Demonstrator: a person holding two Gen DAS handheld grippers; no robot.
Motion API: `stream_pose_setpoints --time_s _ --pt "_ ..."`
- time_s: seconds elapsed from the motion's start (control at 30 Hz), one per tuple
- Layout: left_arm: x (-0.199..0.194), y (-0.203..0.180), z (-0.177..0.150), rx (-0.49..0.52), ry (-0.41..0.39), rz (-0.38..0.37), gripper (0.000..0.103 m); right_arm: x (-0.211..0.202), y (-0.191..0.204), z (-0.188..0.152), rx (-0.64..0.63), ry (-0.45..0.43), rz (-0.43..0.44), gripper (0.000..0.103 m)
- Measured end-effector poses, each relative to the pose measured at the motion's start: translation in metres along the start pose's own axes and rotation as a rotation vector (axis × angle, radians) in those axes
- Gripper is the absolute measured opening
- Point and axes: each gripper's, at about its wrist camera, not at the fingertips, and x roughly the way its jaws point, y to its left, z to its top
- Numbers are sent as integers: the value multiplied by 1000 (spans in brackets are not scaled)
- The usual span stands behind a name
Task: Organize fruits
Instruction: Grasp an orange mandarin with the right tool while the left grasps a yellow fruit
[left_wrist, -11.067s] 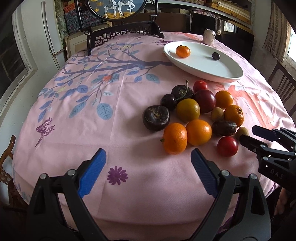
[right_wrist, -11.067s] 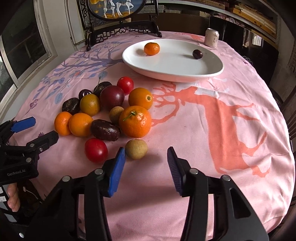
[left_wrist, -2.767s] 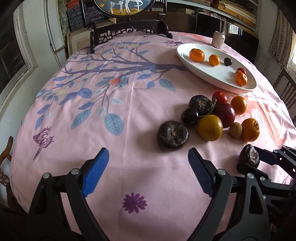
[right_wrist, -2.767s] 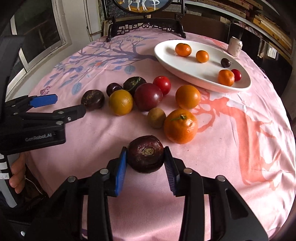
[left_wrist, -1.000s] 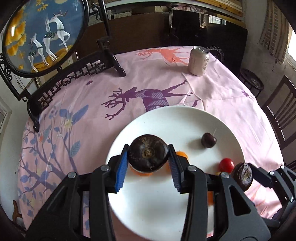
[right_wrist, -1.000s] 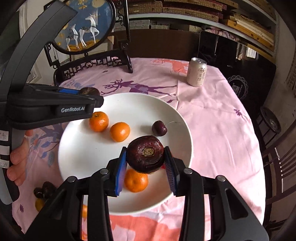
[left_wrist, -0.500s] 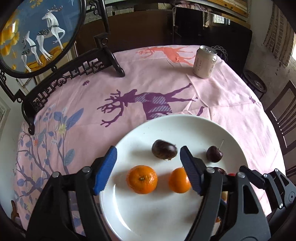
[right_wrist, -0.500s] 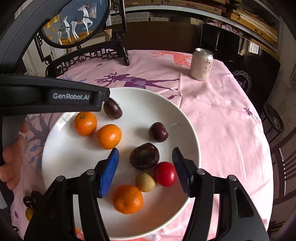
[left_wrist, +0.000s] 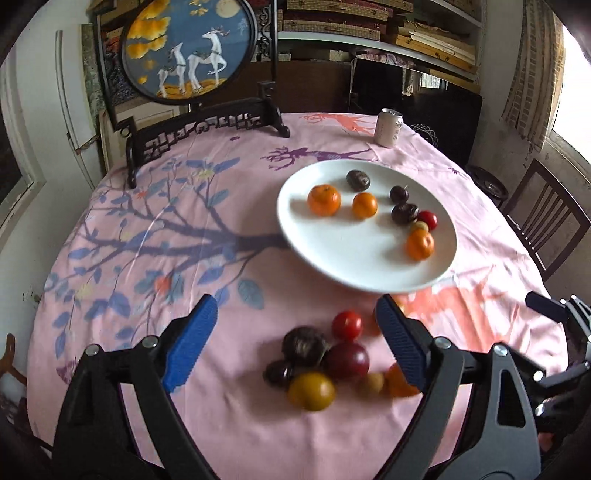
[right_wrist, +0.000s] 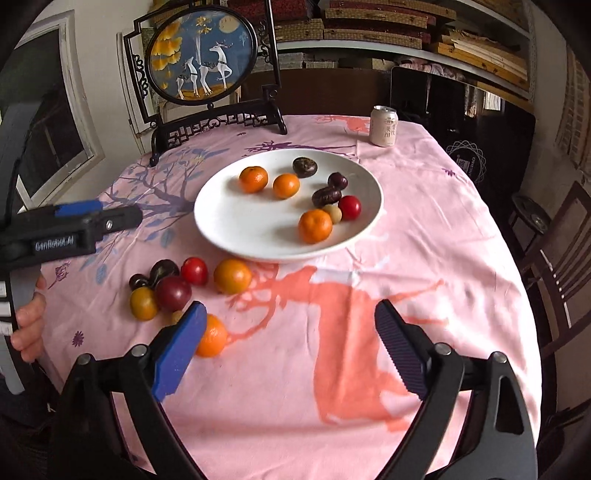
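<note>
both sets of jaws stand spread wide with nothing between them: our left gripper (left_wrist: 295, 339) hangs over the loose fruit, and our right gripper (right_wrist: 291, 343) hangs over bare pink tablecloth (right_wrist: 424, 258) beside the same cluster.

the white plate (right_wrist: 221, 229) sits mid-table and holds eight pieces, among them three mandarins, two dark passion fruits and a cherry. the fruit left to sort lies on the cloth just in front of the plate: a yellow-orange fruit (left_wrist: 311, 391), a plum (left_wrist: 347, 361), a small red tomato (left_wrist: 346, 325), a dark wrinkled fruit (left_wrist: 303, 345), a bigger orange (right_wrist: 232, 276), and a mandarin (right_wrist: 212, 336) half hidden behind our right gripper's blue pad.

we judge all of these light and round, so they will roll if nudged. the plum and the tomato look smooth and soft-skinned, likely to slip or bruise; we would close on them gently across the widest part. the mandarin's rougher peel should grip more easily, taken the same way around its middle. the pieces touch one another, so an outer one is the safer pick.
</note>
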Motion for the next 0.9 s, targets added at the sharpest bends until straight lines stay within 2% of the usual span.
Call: stream_pose_setpoints --time_s 0.07,0.2,0.37,0.5,0.57,0.73,0.9 --pt "-5 10 -22 -22 5 32 89 -5 8 -6 4 -1 17 92" --pt "-11 22 -50 -38 28 31 89 -6 26 -8 -32 3 30 92" --pt "-9 23 -71 -29 60 17 89 14 49 -21 -77 63 67 92" --pt "-2 25 -82 -30 96 5 89 32 61 -29 -104 73 70 92" --pt "0 27 -85 -37 107 -4 89 40 64 -29 -110 83 94 82" --pt "3 27 -87 -49 119 -14 89 71 70 -28 -138 155 108 43" --pt "15 21 -85 -48 147 -19 89 60 62 -28 -94 148 108 41"
